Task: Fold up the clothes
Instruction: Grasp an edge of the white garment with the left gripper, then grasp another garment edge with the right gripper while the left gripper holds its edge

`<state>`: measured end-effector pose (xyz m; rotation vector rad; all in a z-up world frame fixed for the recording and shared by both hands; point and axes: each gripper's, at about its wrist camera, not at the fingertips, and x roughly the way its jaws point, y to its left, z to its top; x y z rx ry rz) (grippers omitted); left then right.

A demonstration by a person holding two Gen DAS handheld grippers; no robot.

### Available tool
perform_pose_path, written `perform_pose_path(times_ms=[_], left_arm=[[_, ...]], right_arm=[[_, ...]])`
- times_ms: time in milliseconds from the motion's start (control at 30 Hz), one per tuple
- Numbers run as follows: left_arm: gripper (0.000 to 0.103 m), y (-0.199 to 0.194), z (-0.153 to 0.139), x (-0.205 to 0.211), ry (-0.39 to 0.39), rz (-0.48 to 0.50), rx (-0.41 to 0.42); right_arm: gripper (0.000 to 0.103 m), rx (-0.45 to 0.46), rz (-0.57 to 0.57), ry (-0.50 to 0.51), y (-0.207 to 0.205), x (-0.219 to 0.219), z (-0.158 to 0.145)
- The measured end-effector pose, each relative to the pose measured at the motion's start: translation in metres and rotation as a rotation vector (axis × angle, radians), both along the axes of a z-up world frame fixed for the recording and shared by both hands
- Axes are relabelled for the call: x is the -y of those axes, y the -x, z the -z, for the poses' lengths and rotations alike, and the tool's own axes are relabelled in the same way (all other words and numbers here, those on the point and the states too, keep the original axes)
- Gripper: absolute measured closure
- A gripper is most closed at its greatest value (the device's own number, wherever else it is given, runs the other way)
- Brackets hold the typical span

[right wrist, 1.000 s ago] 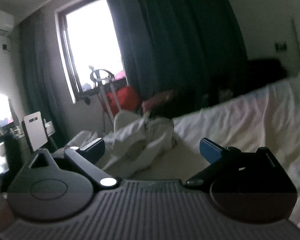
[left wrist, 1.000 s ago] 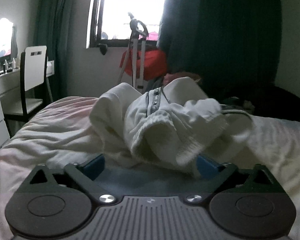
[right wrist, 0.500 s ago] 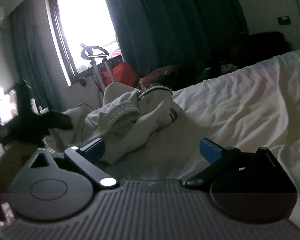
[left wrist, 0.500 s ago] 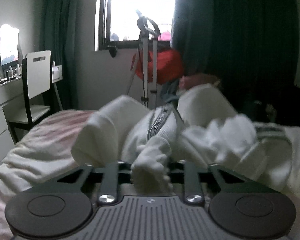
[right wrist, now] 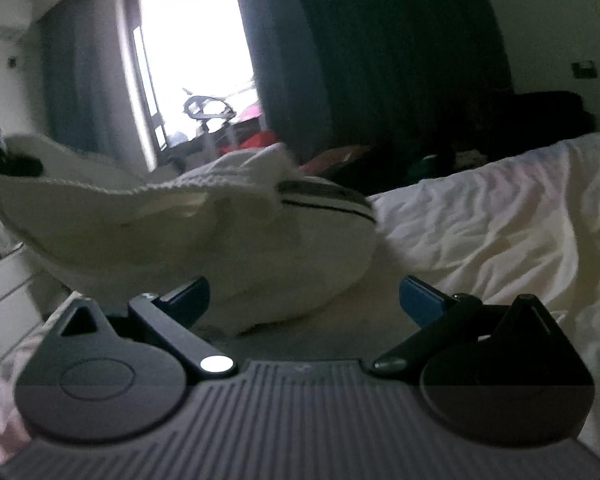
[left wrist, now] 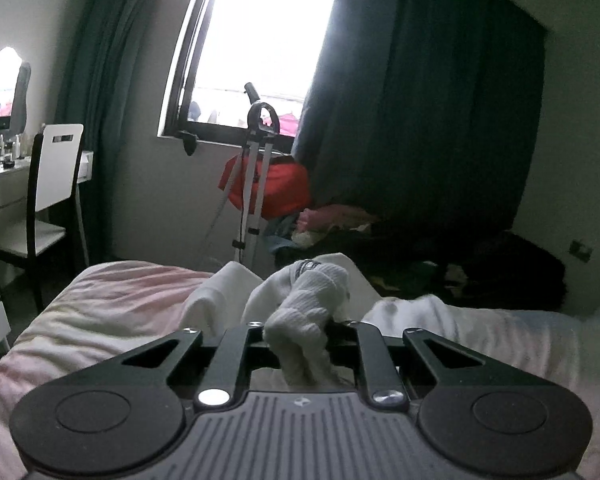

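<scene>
Here the white garment (left wrist: 300, 320) is pinched by its ribbed cuff in the left gripper (left wrist: 300, 344), whose jaws have just been closing on it, and is lifted off the bed (left wrist: 112, 304). The right gripper (right wrist: 304, 300) is held wide and empty just beside the bundle. Next, a second edge must be caught and the cloth spread flat. A chair (left wrist: 56, 184) and a stand (left wrist: 256, 176) are well apart; nothing is seen to obstruct.

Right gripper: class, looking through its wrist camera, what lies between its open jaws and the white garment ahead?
Only bare bedsheet. In the right wrist view the right gripper stands open just short of the white garment.
</scene>
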<state>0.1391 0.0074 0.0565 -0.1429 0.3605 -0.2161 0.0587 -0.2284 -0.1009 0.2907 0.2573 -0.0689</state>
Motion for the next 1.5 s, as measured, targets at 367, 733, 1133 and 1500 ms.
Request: perform_pose_path(times_ms=[367, 733, 1133, 1500], left_arm=[[0.088, 0.076, 0.028, -0.067, 0.093, -0.015, -0.052], [0.088, 0.069, 0.063, -0.111, 0.221, -0.044, -0.073], [0.088, 0.034, 0.077, -0.142, 0.28, -0.095, -0.087], [0.088, 0.019, 0.085, -0.166, 0.321, -0.174, -0.111]], right_arm=[[0.007, -0.041, 0.003, 0.052, 0.03, -0.023, -0.016], [0.042, -0.047, -0.035, 0.312, 0.074, -0.067, -0.04], [0.04, -0.321, -0.136, 0.3, 0.028, -0.089, 0.01], [0.039, -0.445, -0.388, 0.173, 0.022, -0.079, 0.02]])
